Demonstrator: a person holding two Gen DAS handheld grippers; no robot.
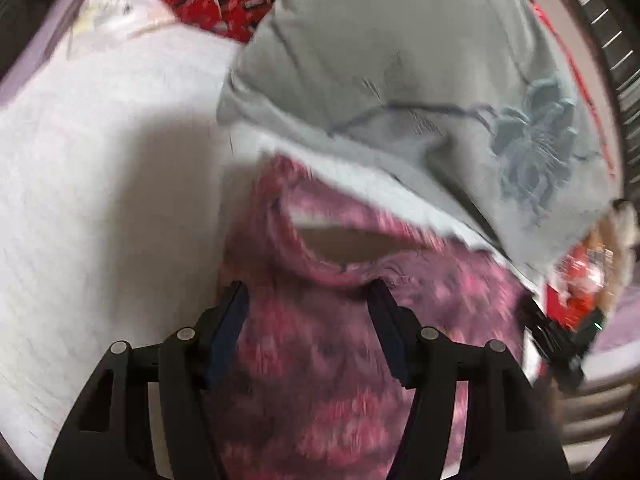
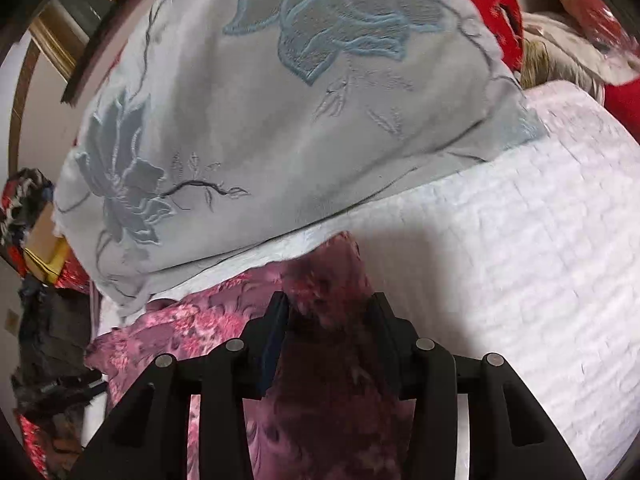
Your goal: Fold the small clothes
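Just below the grey embroidered pillow, on the white quilted bed cover, lies the pink fleece garment, rumpled, one opening gaping toward the pillow. Left gripper: fingers wide, fabric between them; I cannot tell whether the pads touch it, as the left view is blurred. Right gripper: fingers set narrower, with a raised ridge of the same garment standing between them; contact at the pads is unclear. My judgement: folding is at an early stage. No neat crease shows anywhere; flattening and every fold remain.
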